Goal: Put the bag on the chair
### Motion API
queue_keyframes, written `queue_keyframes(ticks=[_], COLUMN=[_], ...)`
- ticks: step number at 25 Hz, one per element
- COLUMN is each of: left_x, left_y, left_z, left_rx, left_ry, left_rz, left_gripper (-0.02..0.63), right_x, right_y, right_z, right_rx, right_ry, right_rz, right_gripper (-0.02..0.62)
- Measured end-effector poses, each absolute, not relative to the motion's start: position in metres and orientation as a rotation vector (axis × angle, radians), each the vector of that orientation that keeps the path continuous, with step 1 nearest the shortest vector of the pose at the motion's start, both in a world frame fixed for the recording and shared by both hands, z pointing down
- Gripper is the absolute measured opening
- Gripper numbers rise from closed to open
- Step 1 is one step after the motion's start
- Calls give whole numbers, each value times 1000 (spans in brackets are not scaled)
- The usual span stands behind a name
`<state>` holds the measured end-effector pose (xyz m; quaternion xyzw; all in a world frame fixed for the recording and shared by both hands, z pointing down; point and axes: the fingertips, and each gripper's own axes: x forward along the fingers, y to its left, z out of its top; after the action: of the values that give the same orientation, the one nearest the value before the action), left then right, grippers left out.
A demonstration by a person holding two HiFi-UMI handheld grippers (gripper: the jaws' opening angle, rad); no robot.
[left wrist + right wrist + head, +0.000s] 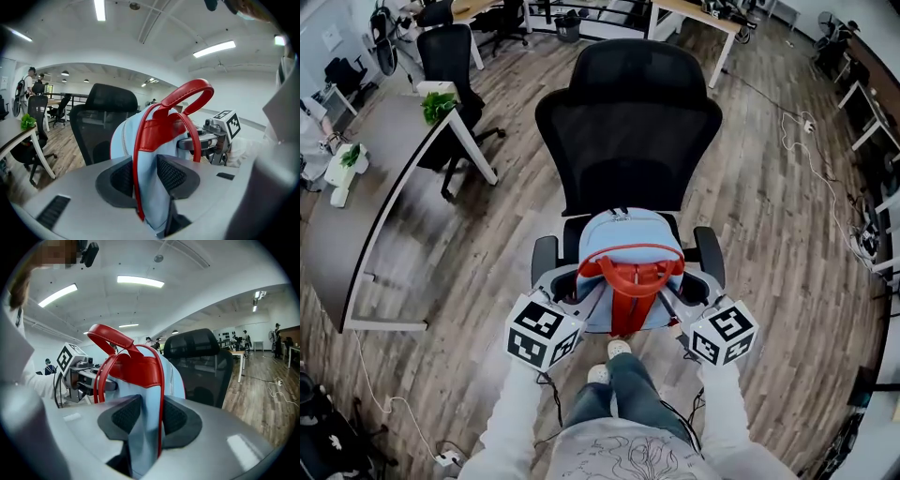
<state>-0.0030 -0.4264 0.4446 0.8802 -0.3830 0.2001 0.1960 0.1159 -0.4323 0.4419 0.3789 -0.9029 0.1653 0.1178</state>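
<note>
A light-blue bag [623, 246] with red straps and a red top handle [630, 255] hangs upright over the seat of a black mesh office chair [628, 122]. Whether its bottom touches the seat is hidden. My left gripper [572, 294] is shut on the bag's left side, and my right gripper [688, 298] is shut on its right side. In the left gripper view, the left gripper [143, 176] pinches blue fabric and a red strap [137, 168], with the chair [108, 101] behind. In the right gripper view, the right gripper [145, 416] grips the bag [174, 376] the same way.
A grey desk [356, 216] with small plants [438, 105] stands at the left, and a second black chair [450, 56] is behind it. Cables [806, 159] run over the wooden floor at the right. The person's feet [609, 361] are right in front of the chair.
</note>
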Motion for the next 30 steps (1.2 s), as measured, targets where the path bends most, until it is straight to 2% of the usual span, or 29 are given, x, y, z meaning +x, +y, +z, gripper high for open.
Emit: queue_keyframes(ticks=[16,30], left_x=[15,15], left_y=[-537,-568], left_z=[606,702], left_rx=[2270,2235], left_ry=[-1114,-1154], left_rz=[714,799], left_gripper=[130,129], right_x=[133,135], right_y=[-552,-584], right_z=[602,702], right_rx=[967,906], right_ry=[-2459,-2386], right_rz=[474,402], right_gripper=[143,143])
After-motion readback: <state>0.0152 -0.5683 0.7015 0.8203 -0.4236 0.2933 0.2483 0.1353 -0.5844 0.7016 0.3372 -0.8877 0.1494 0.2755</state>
